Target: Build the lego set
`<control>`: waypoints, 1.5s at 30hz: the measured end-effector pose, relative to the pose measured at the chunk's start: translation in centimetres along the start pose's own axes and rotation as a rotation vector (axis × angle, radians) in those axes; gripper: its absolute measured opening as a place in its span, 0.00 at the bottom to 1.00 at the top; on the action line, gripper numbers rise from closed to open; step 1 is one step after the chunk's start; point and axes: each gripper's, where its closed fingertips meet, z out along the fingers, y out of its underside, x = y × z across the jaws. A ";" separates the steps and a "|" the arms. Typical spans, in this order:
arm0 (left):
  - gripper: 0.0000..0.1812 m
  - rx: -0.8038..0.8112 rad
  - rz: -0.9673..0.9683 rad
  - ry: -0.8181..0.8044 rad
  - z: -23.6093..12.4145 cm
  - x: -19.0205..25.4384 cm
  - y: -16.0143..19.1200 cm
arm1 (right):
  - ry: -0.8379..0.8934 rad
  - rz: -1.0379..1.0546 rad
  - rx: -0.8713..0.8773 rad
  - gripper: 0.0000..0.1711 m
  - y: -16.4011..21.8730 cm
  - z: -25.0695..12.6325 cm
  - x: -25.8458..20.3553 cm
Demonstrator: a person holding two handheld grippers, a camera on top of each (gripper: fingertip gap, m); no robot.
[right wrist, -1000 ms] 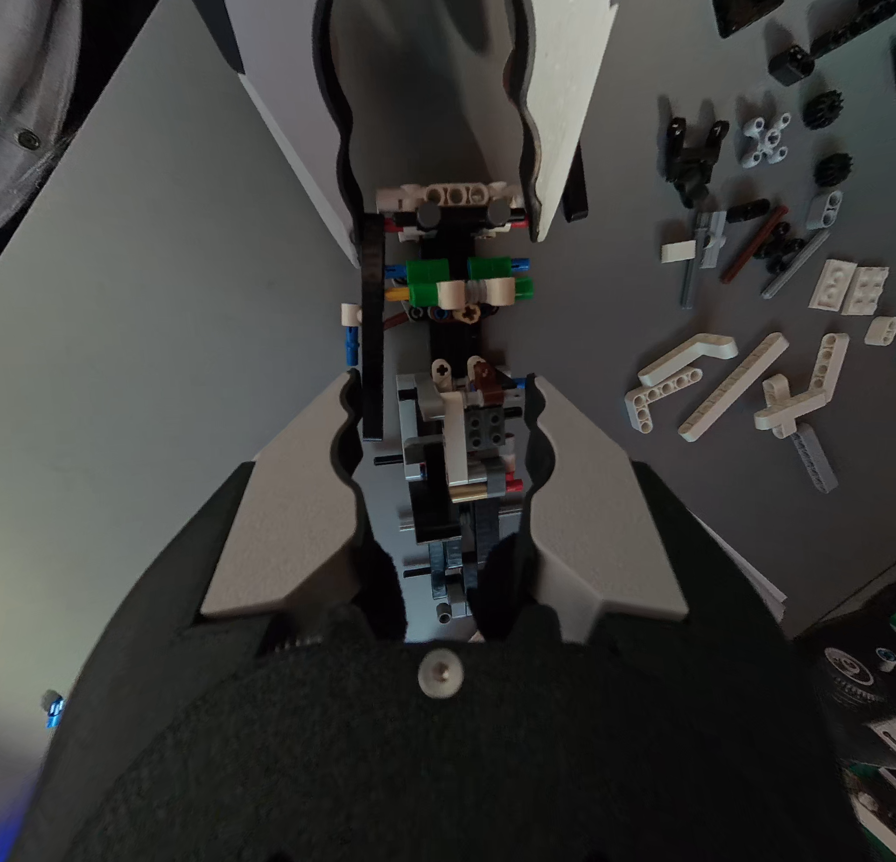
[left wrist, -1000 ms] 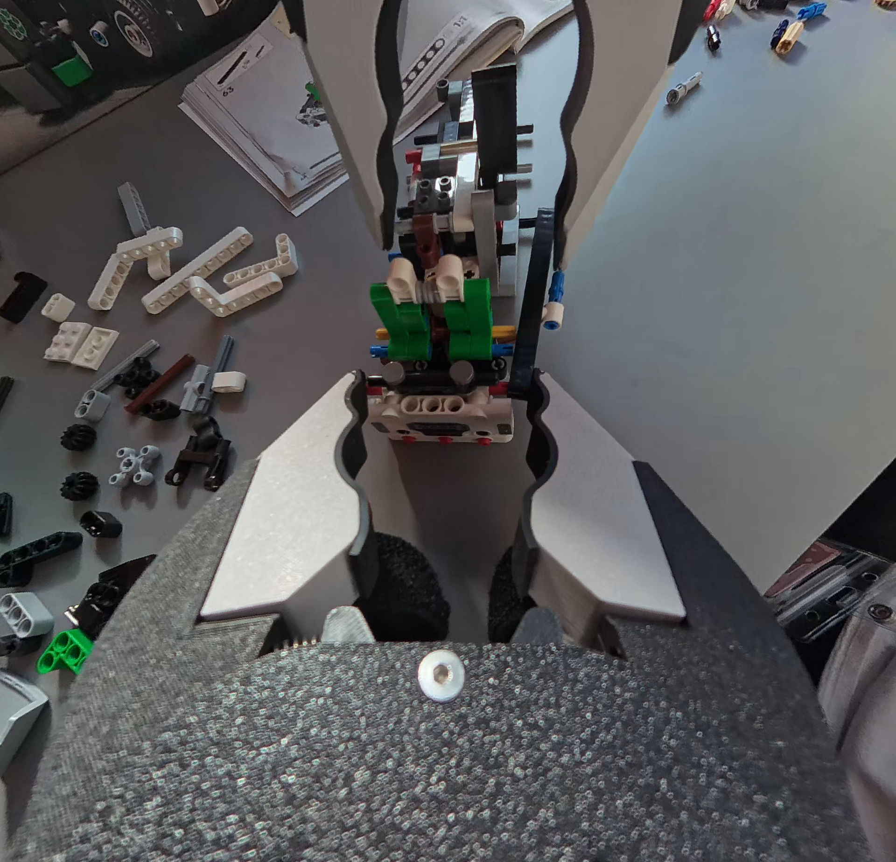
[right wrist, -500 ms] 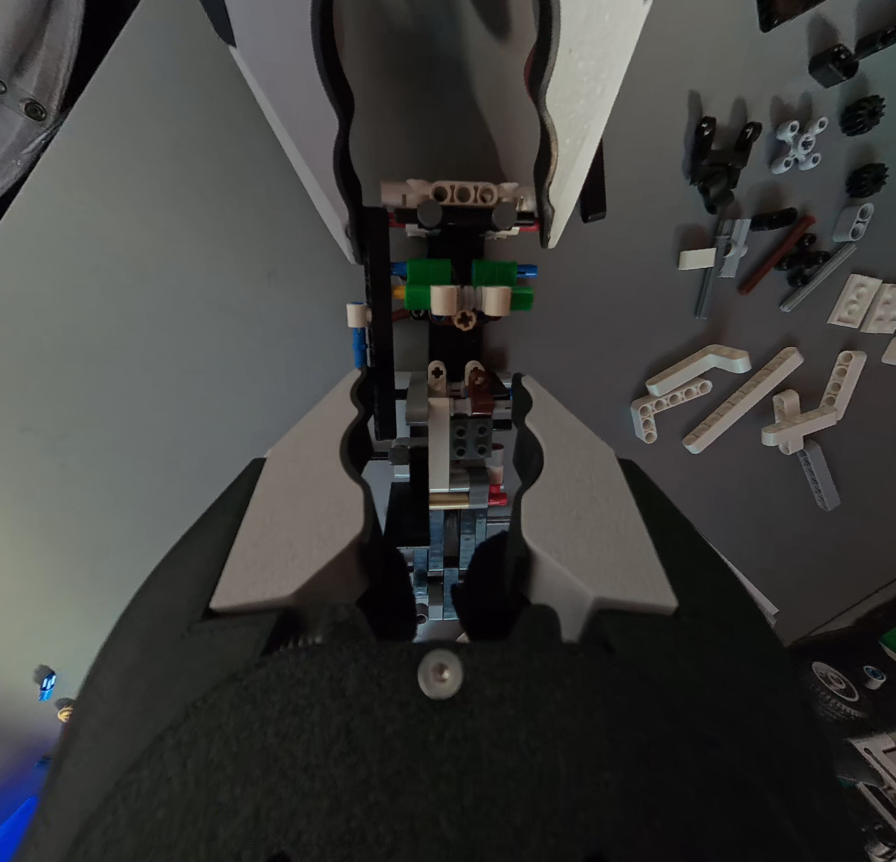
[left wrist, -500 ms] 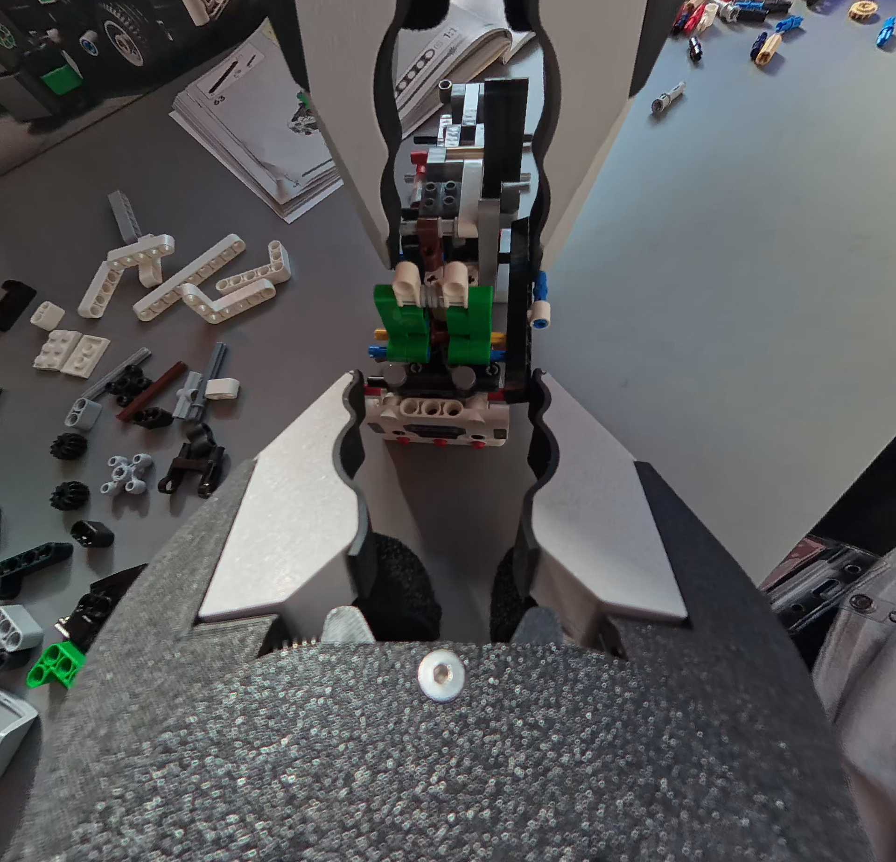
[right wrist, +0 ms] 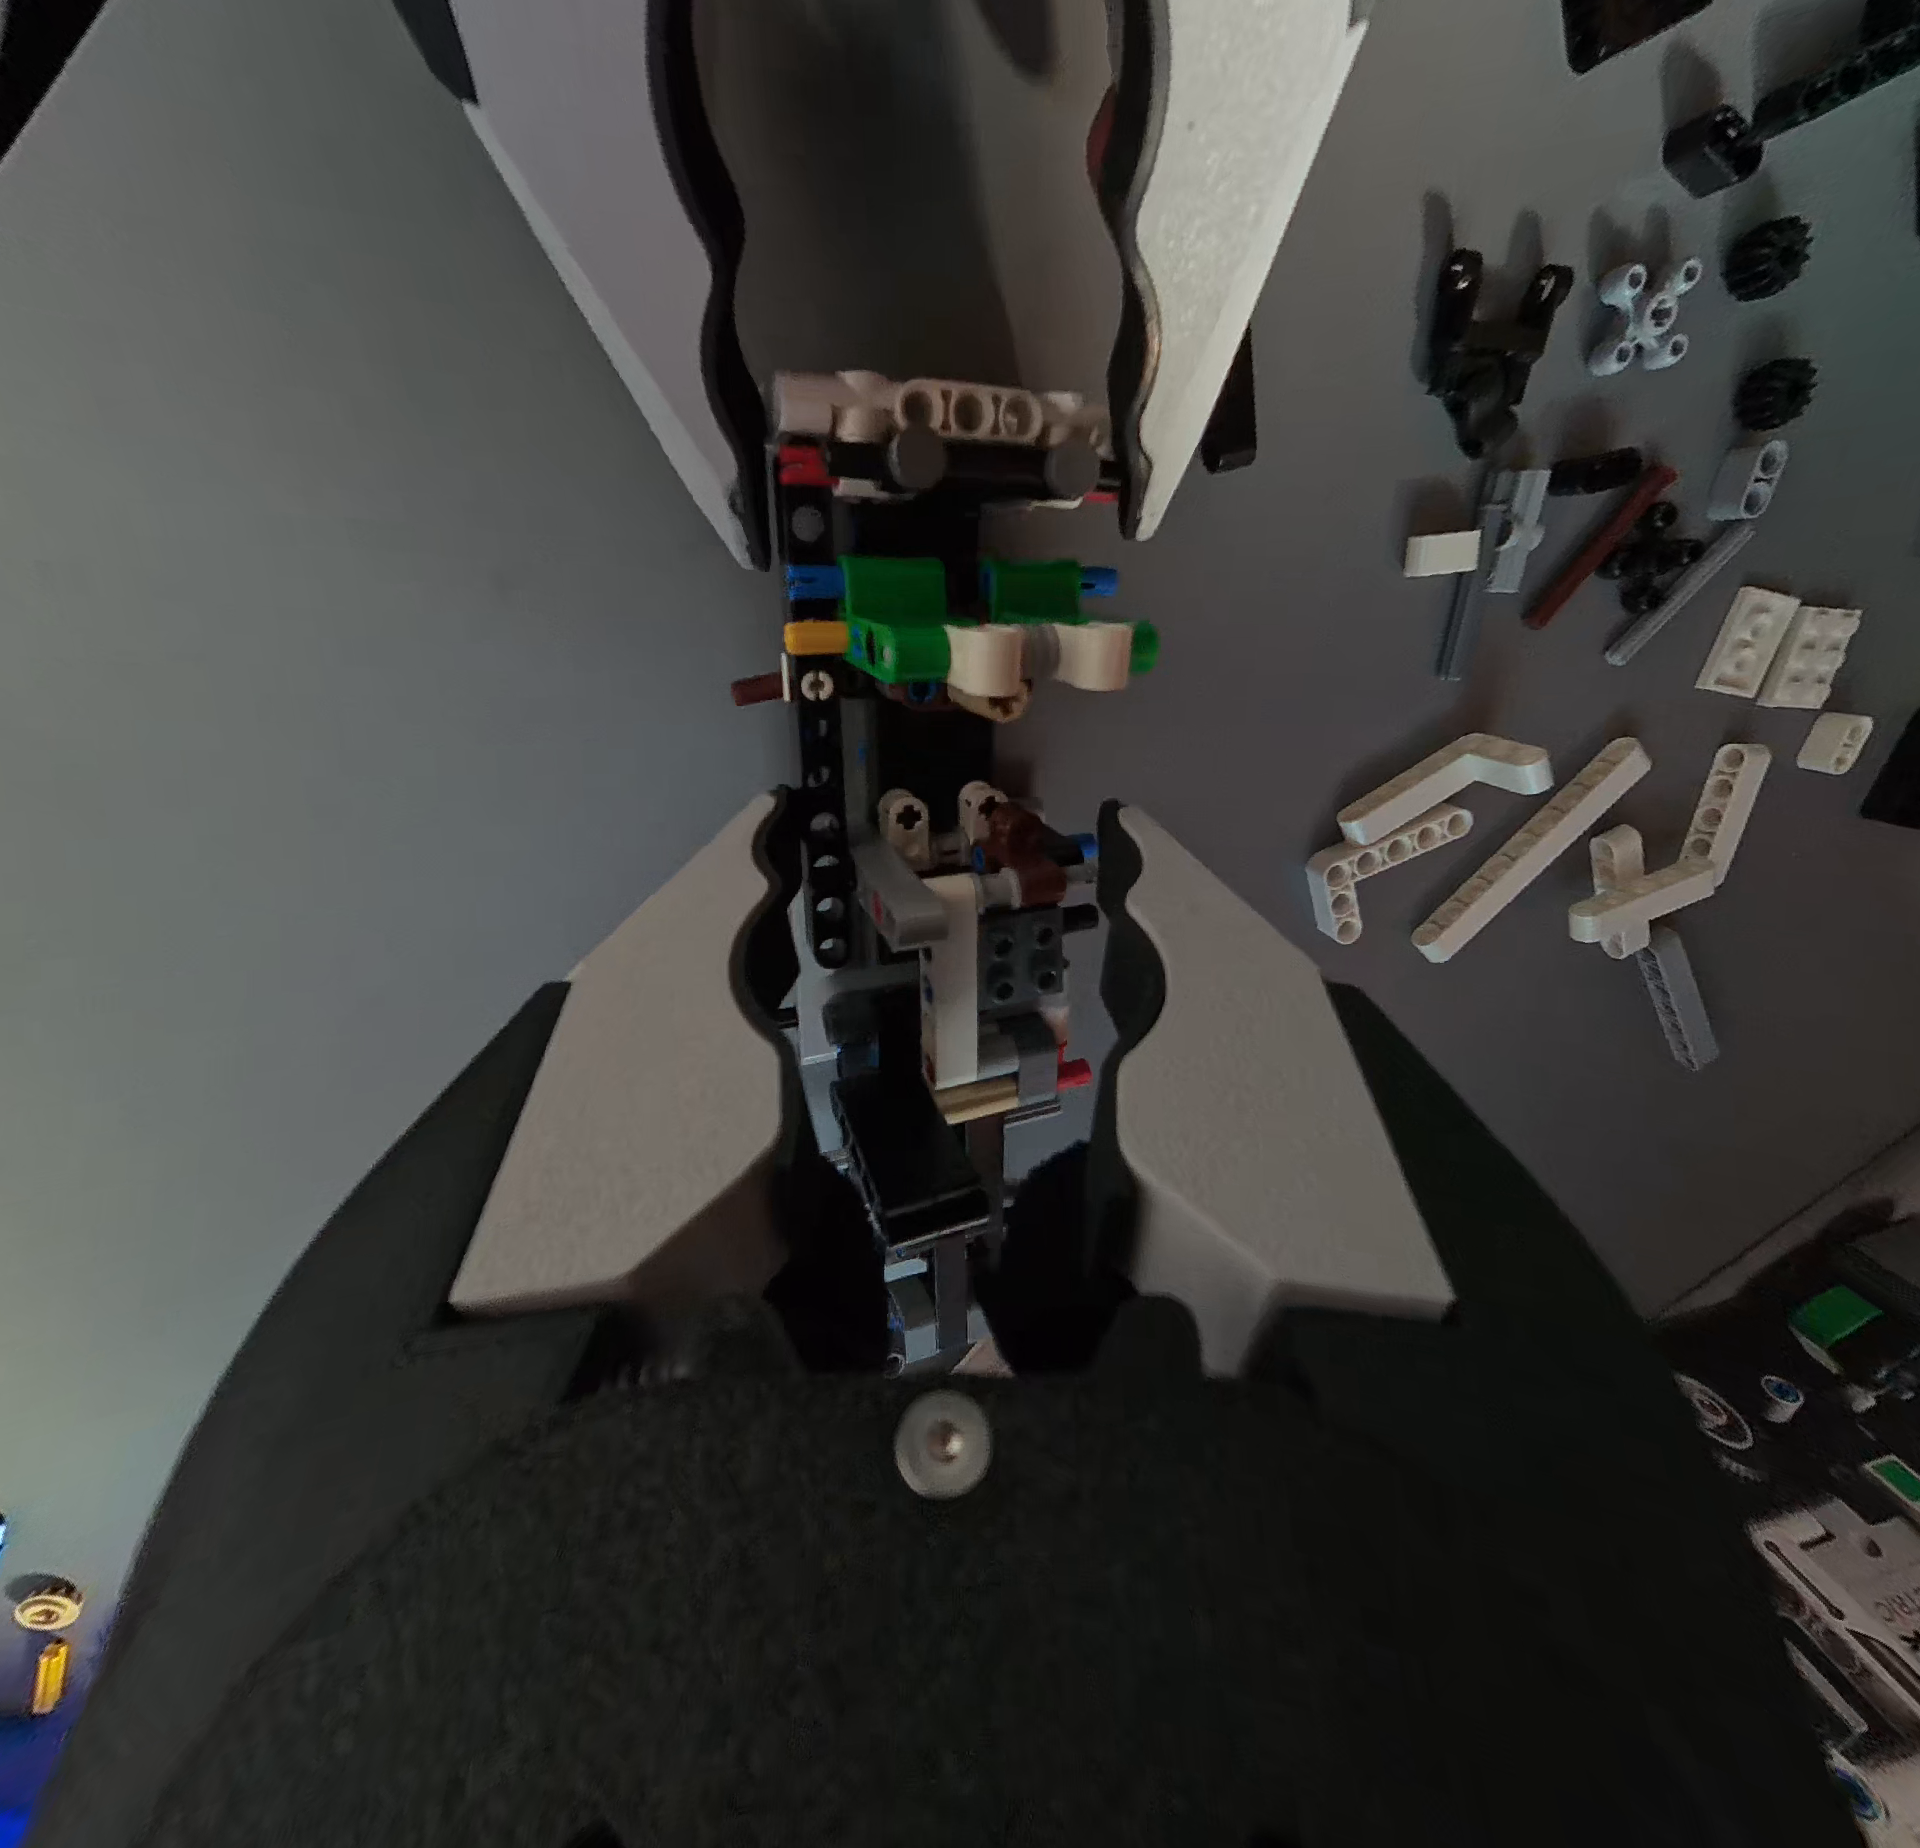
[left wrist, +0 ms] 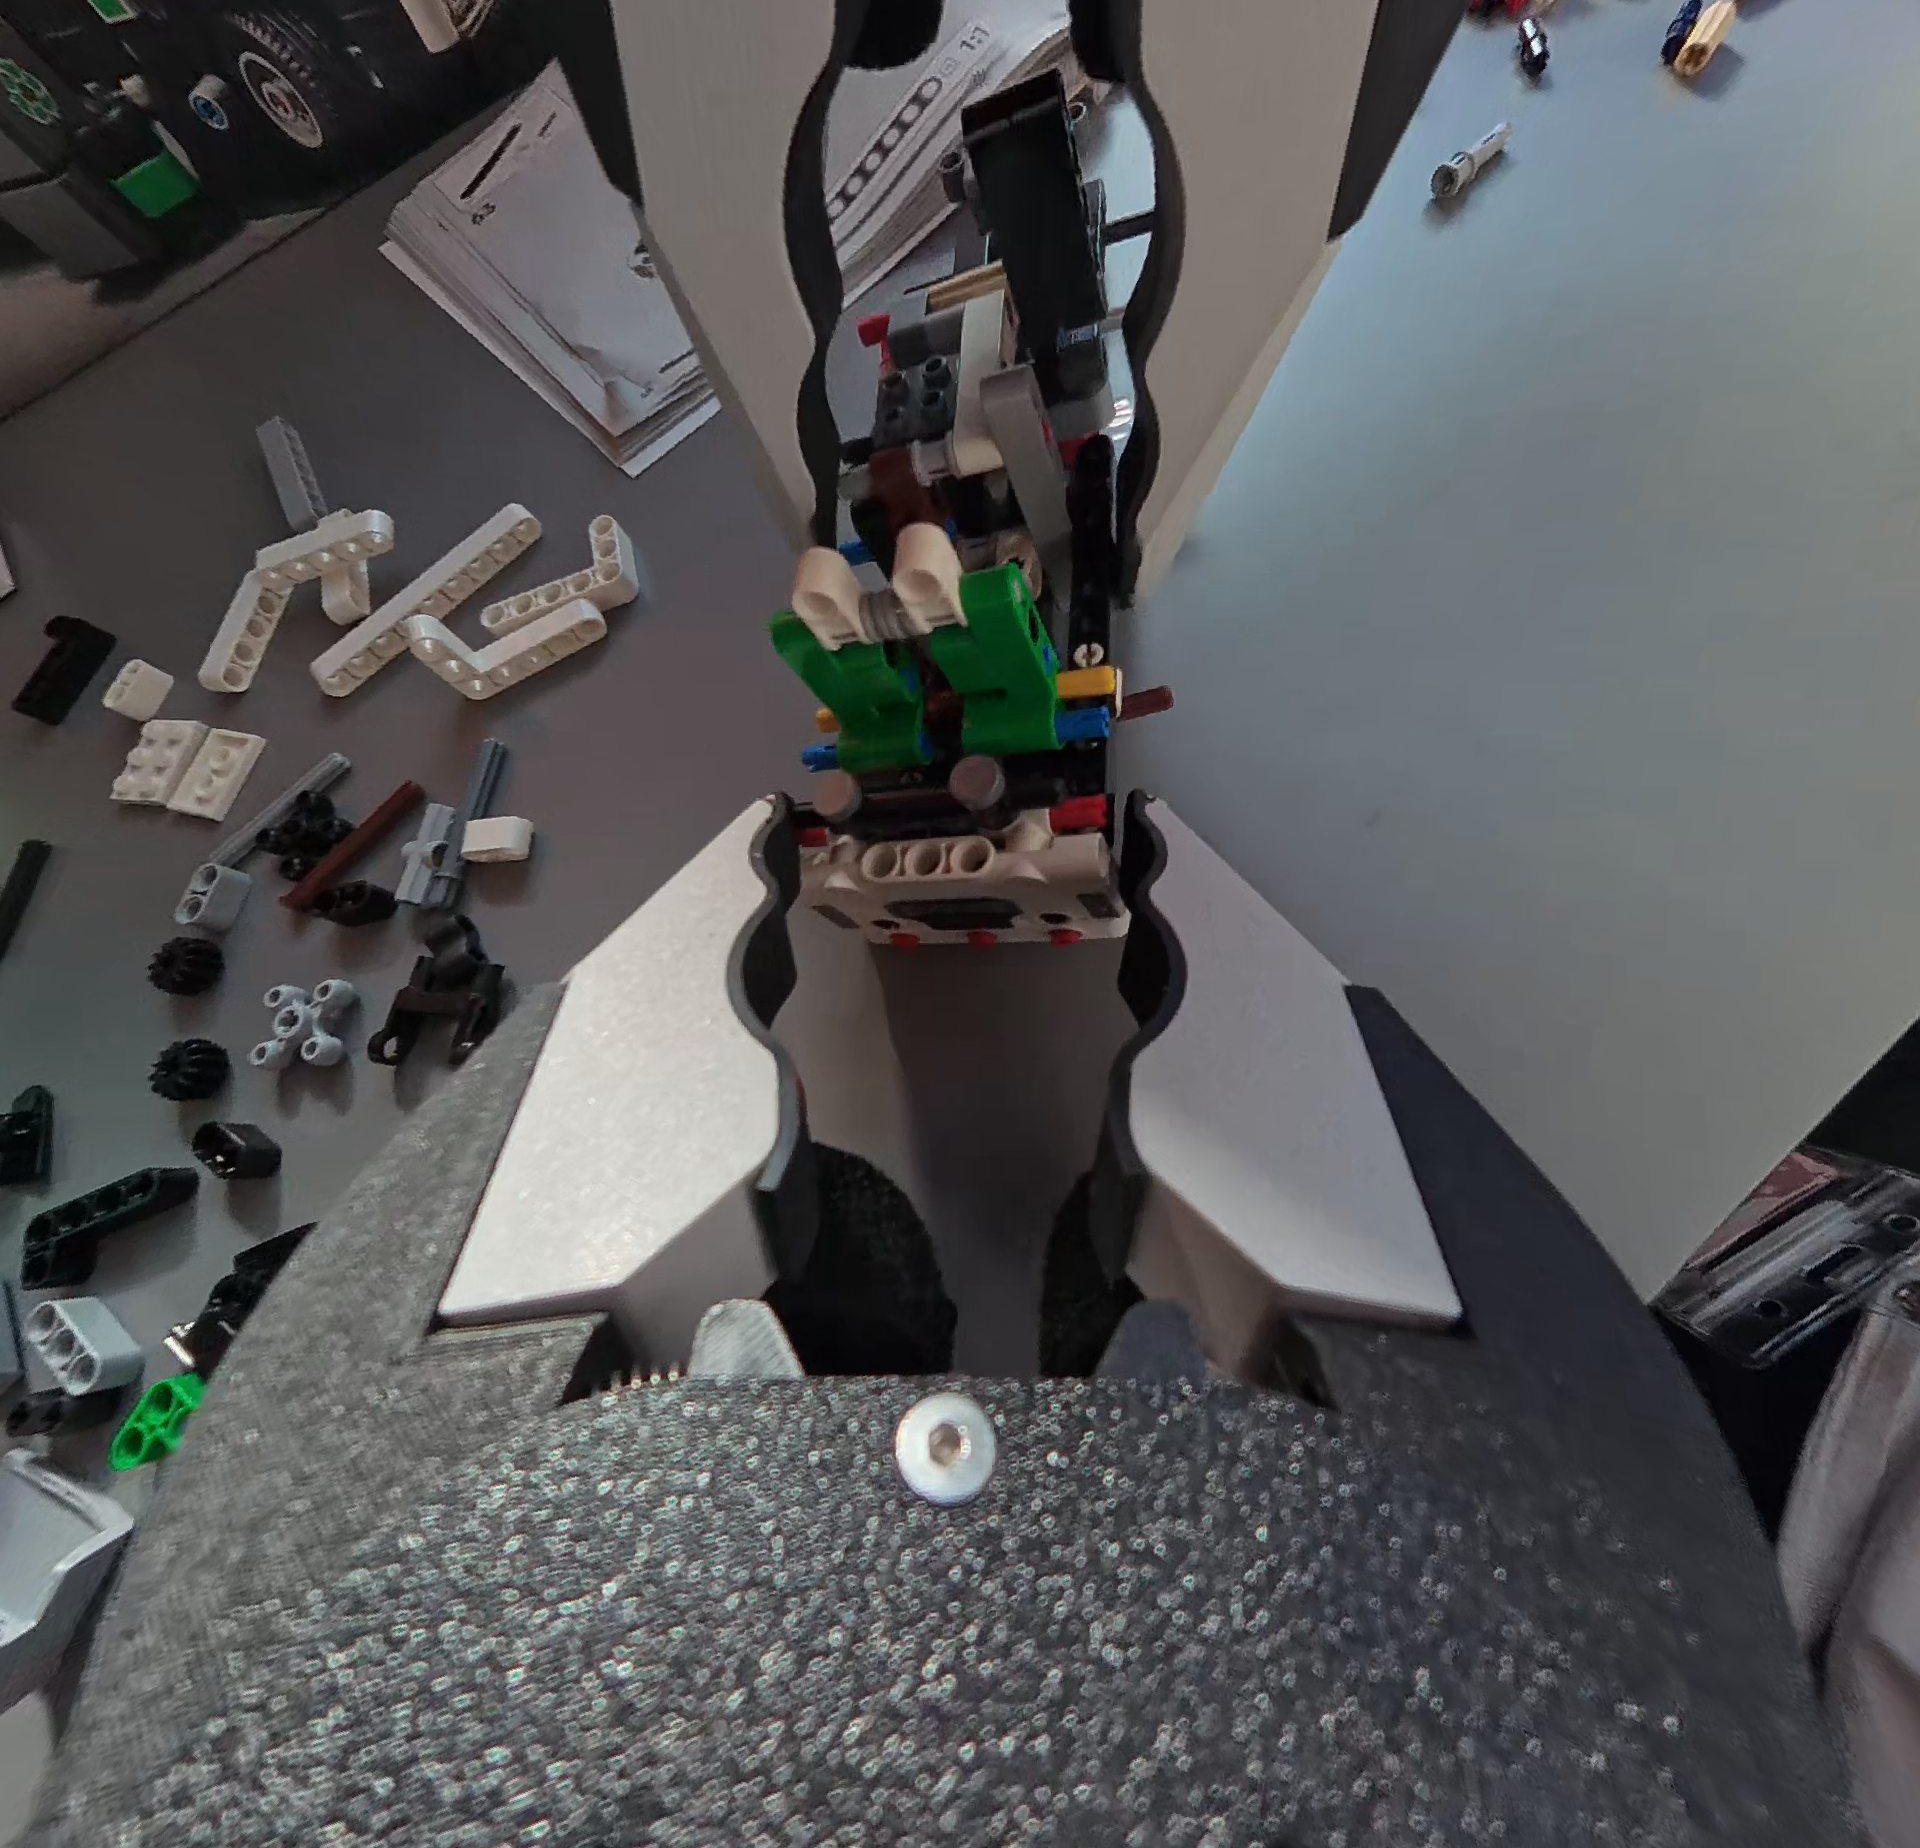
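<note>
Grey-padded left gripper (left wrist: pixel 956 863) and right gripper (right wrist: pixel 940 853) both pinched the lego chassis (left wrist: pixel 961 655) ends; we judged equal, steady squeeze best.

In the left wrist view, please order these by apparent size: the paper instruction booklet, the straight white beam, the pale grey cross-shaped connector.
1. Paper instruction booklet, largest.
2. Straight white beam.
3. Pale grey cross-shaped connector, smallest.
The lens distorts, so only apparent sizes are ordered.

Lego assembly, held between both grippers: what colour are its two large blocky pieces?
Bright green, clearest in left wrist view.
</note>
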 end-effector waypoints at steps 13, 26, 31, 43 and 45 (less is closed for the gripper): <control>0.32 0.030 0.038 -0.014 -0.3 0.2 -0.4 | 0.010 0.008 0.006 0.37 0.2 -0.2 -1.1; 0.31 0.081 -0.010 -0.007 -2.9 1.4 0.4 | 0.287 0.407 0.303 0.28 -1.9 -2.8 -5.6; 0.25 0.077 -0.038 0.050 -3.2 2.9 0.8 | 0.324 0.551 0.342 0.24 -0.8 -0.6 -6.9; 0.21 0.033 -0.031 0.131 -3.6 3.7 0.8 | 0.275 0.422 0.322 0.07 -0.9 -0.5 -6.5; 0.29 0.053 -0.033 0.114 -3.7 2.9 0.2 | 0.280 0.380 0.361 0.07 -1.5 -1.9 -6.2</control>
